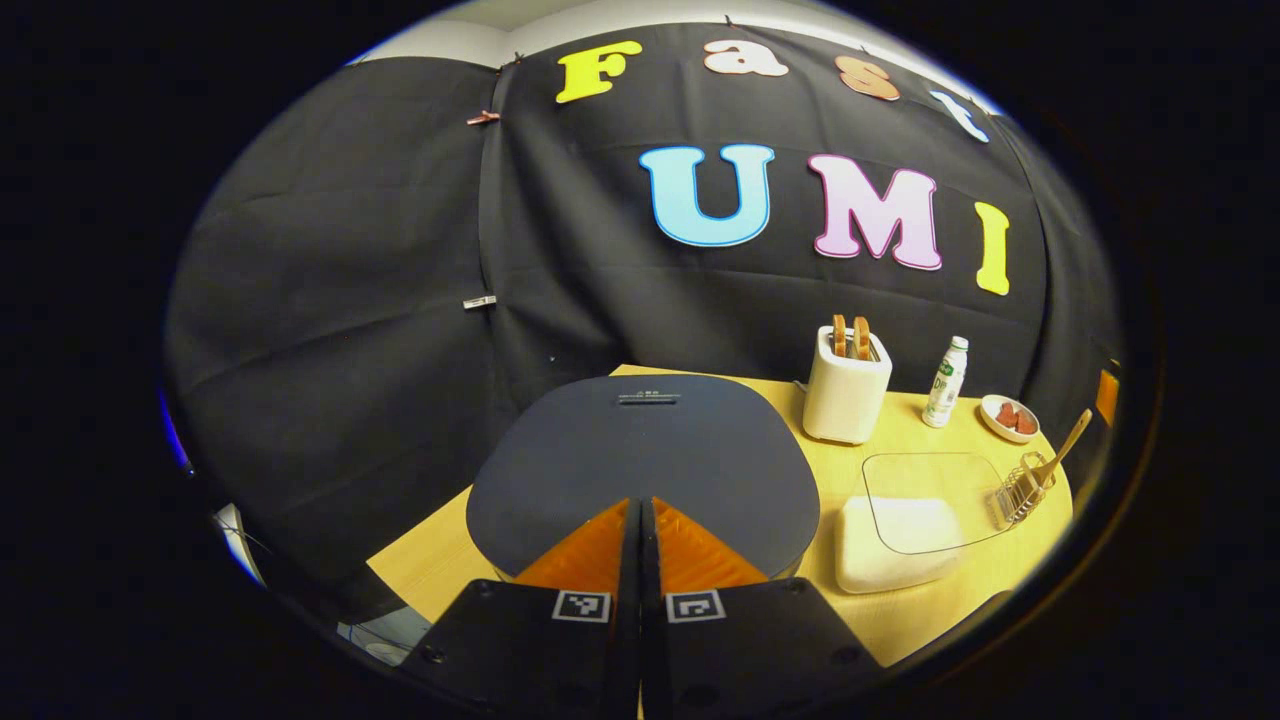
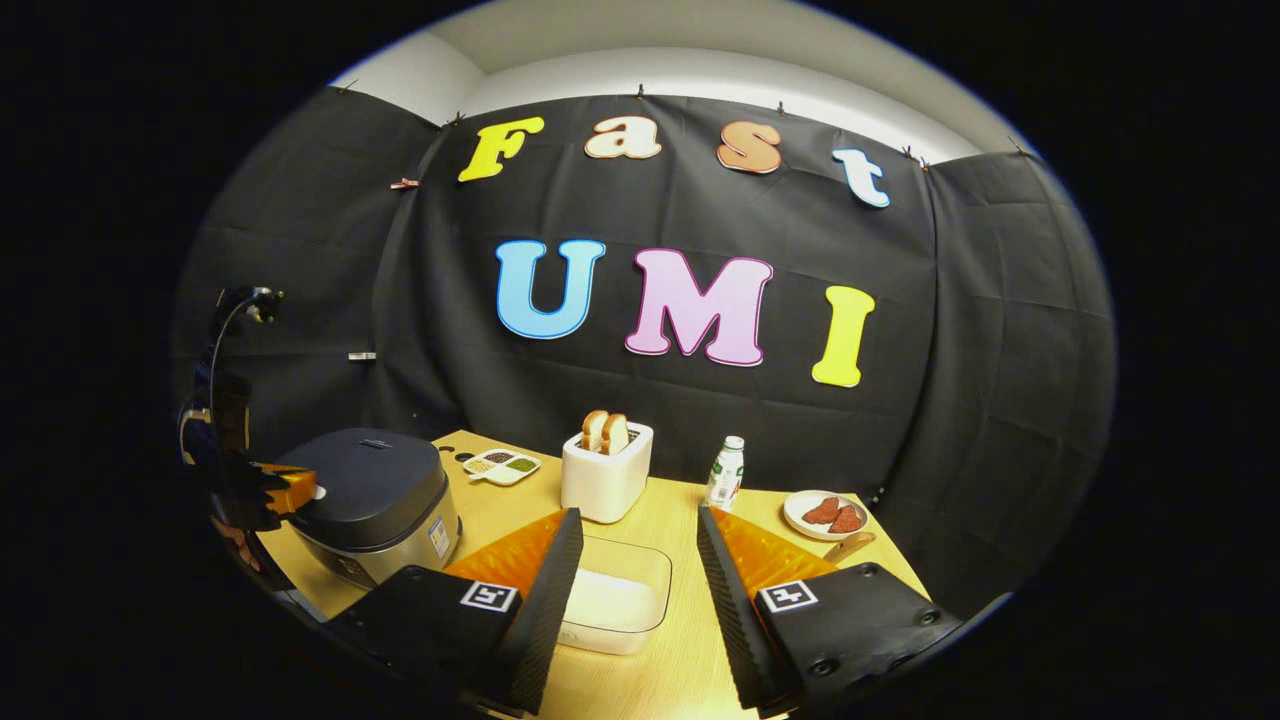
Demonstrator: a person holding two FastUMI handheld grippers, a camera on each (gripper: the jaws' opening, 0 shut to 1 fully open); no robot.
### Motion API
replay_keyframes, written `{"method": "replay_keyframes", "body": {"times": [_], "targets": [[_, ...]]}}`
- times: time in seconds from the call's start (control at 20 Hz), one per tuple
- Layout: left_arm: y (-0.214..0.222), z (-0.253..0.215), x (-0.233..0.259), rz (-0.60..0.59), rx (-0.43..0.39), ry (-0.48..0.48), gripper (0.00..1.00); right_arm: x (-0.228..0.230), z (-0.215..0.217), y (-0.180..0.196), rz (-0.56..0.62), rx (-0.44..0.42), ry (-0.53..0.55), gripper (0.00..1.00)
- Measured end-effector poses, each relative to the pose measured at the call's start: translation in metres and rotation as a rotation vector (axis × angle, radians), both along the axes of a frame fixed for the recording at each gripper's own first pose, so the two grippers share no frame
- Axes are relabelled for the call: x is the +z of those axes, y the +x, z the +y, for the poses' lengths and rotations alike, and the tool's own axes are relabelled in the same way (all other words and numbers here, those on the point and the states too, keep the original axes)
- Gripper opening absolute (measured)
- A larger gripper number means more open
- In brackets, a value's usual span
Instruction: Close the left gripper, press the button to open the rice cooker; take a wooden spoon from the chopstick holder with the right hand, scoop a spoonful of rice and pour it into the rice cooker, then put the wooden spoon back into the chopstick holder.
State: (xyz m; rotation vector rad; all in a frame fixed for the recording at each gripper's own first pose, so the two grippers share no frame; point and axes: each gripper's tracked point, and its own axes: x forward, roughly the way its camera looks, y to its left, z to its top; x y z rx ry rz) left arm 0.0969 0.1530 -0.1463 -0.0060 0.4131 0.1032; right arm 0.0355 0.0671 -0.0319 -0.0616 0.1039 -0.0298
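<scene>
- Left gripper view: the left hand-held gripper (image 1: 641, 505) has its two fingers pressed together with nothing between them, tips over the front edge of the dark grey, rounded rice cooker (image 1: 645, 460), whose lid is down.
- The cooker sits at the left end of the pale wooden bench (image 1: 900, 620).
- A clear rectangular container of white rice (image 1: 900, 535) stands just right of the cooker.
- At the bench's right edge a wire chopstick holder (image 1: 1022, 487) carries a light wooden spoon (image 1: 1062, 450), handle slanting up.
- Right gripper view: the right hand-held gripper (image 2: 640, 540) is spread wide and grips nothing, hanging over the bench's front edge above the rice container.
- Along the back edge stand a white toaster with bread slices (image 2: 606, 475), a small white bottle (image 2: 726, 473) and a white plate of reddish food (image 2: 826, 514).
</scene>
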Motion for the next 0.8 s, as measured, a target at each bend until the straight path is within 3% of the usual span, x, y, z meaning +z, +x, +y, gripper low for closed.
{"method": "replay_keyframes", "body": {"times": [0.1,0.3,0.55,0.8], "targets": [[-0.0011,0.0035,-0.0005,-0.011,-0.007,-0.025,0.06,0.0005,-0.0029,0.0007,-0.001,-0.002,0.003,0.72],[-0.0023,0.0048,-0.0042,-0.033,0.005,-0.188,0.06,0.0023,-0.0083,-0.0010,-0.005,-0.005,0.002,0.73],[-0.0029,0.0012,-0.0067,-0.046,-0.004,-0.110,0.06,0.0024,-0.0096,-0.0023,-0.002,0.003,0.000,0.72],[0.0000,0.0021,-0.0014,-0.077,0.016,-0.096,0.06,0.0041,-0.0066,-0.0039,-0.006,0.023,-0.003,0.72]]}}
